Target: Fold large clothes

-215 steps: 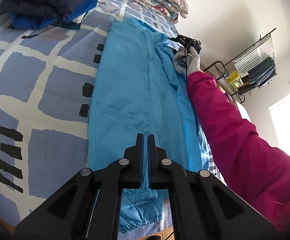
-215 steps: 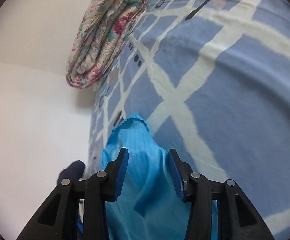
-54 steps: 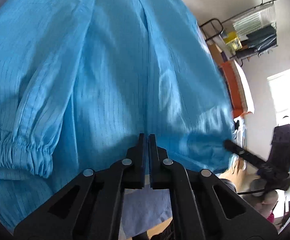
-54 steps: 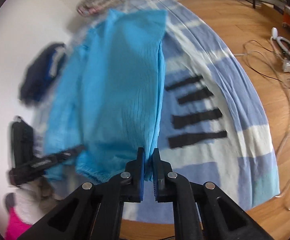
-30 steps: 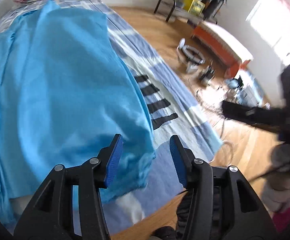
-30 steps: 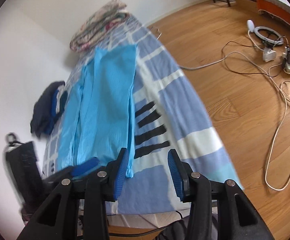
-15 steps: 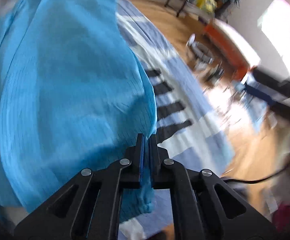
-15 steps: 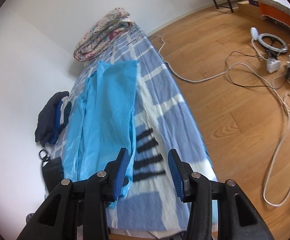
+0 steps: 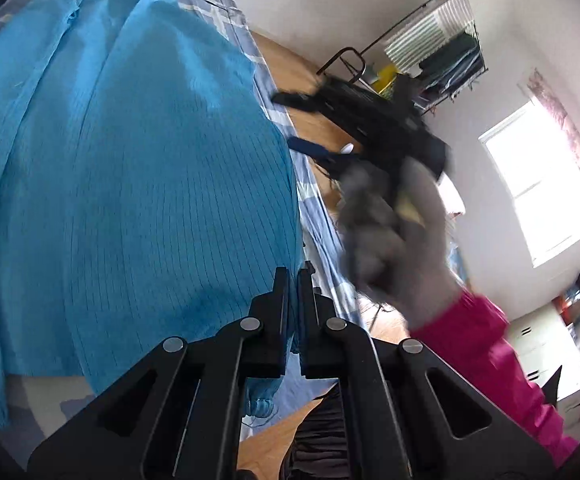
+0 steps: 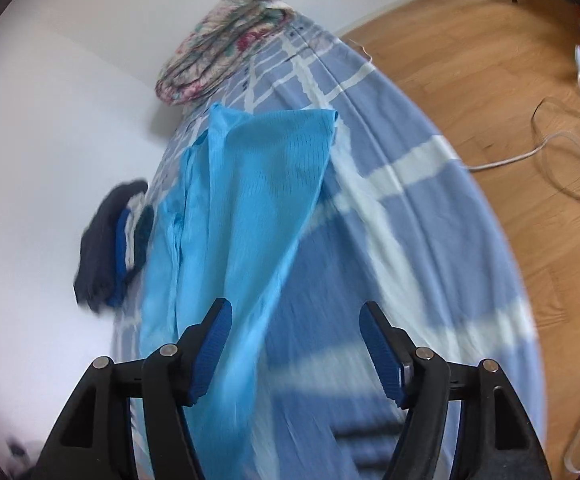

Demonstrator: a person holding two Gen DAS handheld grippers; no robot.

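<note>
A long light-blue garment (image 9: 130, 160) with thin dark stripes lies lengthwise on the bed and bulges up close to the left wrist camera. My left gripper (image 9: 294, 280) is shut on its near right edge, and cloth shows between the fingers. In the right wrist view the same garment (image 10: 258, 184) runs away toward the far end of the bed. My right gripper (image 10: 298, 344) hovers over its right edge with the jaws opening. Cloth passes under the left pad (image 10: 214, 344) but nothing is gripped. From the left wrist view the right gripper (image 9: 298, 124) shows blurred, held by a gloved hand (image 9: 390, 232) with a pink sleeve.
The bed sheet (image 10: 410, 200) is blue with white checks. A folded floral quilt (image 10: 226, 40) lies at the far end, and a dark pile of folded clothes (image 10: 110, 240) by the wall. Cables (image 10: 550, 132) trail over the wooden floor on the right. A clothes rack (image 9: 442, 40) stands by the far wall.
My left gripper has gone from open to shut on the garment's edge and has rolled and risen a little. The right gripper has swept forward along the bed, and its jaws have widened.
</note>
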